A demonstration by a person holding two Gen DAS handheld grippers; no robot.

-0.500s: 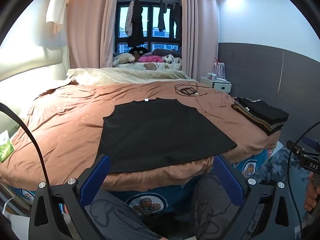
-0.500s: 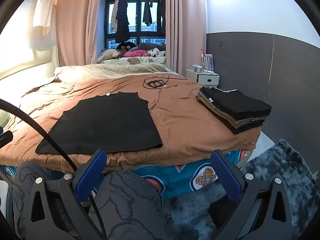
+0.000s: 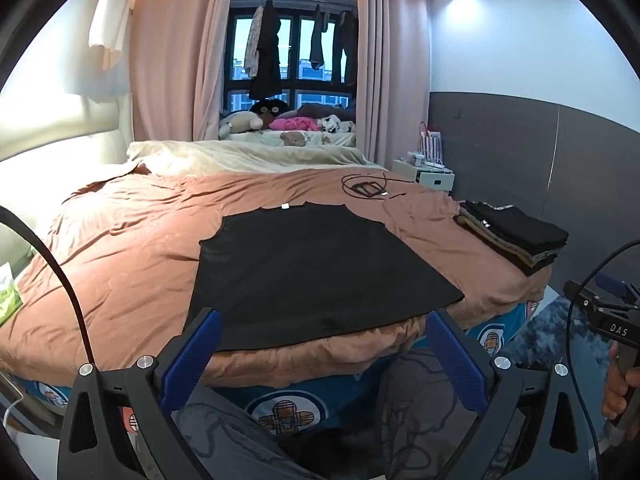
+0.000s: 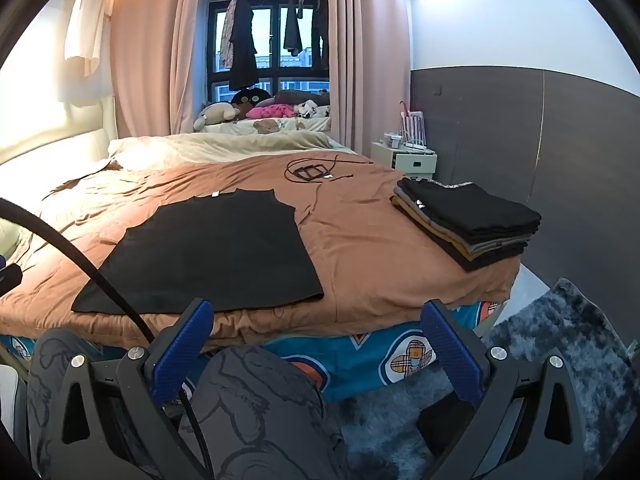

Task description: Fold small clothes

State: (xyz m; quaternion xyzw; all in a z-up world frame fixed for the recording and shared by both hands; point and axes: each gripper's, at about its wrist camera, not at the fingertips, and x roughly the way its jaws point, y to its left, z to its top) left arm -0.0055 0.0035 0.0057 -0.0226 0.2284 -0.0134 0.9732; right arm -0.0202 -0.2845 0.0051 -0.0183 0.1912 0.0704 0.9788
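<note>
Black garment lies flat on the brown bedspread; left gripper and right gripper gape wide, empty.

Readable text: white letters "DAS" on the dark body of the right tool, seen at the right edge of the left wrist view. Green packet at left edge carries print, too small to read.

matt black cloth shirt
</note>
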